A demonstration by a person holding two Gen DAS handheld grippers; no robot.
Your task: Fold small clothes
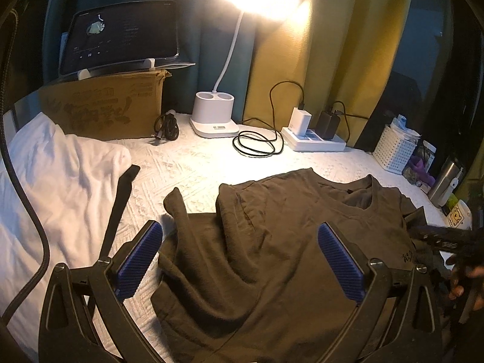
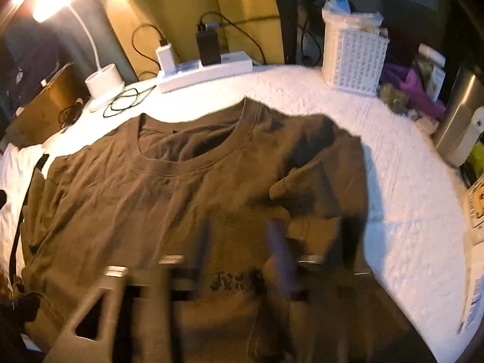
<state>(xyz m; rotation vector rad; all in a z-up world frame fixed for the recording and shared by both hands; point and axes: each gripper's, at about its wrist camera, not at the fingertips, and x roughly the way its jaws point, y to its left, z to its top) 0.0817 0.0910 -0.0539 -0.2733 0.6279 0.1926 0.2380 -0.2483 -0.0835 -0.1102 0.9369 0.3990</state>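
Nearest, in the left wrist view, left gripper (image 1: 239,257) spread wide above the brown T-shirt (image 1: 272,242), blue ribbed pads (image 1: 139,260) clear of the cloth, nothing pinched; in the right wrist view, right gripper (image 2: 242,251) smeared by blur, jaws apart over the shirt's chest, fabric between them, no pinch made out. At the left view's right edge, part of a hand (image 1: 466,278) on a dark handle.

One brown T-shirt, front up on the white textured cover (image 2: 408,196), round neckline (image 2: 187,163) toward the far side, small dark print (image 2: 233,282) on the chest; one sleeve (image 2: 305,193) folded inward on the right, the left edge bunched in loose ridges (image 1: 181,211); wrinkled, not flat.

Beside it on the left, one white garment (image 1: 60,175) crumpled, one black strap (image 1: 121,199) lying across its edge.

Farther back: one cardboard box (image 1: 103,112) carrying one tablet (image 1: 121,36) on a stand; one coiled dark cable (image 1: 166,127); one lit desk lamp (image 1: 214,115) on a white base; one looped black cable (image 1: 257,142); one white power strip (image 1: 314,142) with two chargers, one white (image 1: 301,121), one black (image 1: 328,124); one white lattice basket (image 2: 354,60); one steel tumbler (image 1: 446,181); behind all, teal and mustard curtains (image 1: 341,45).
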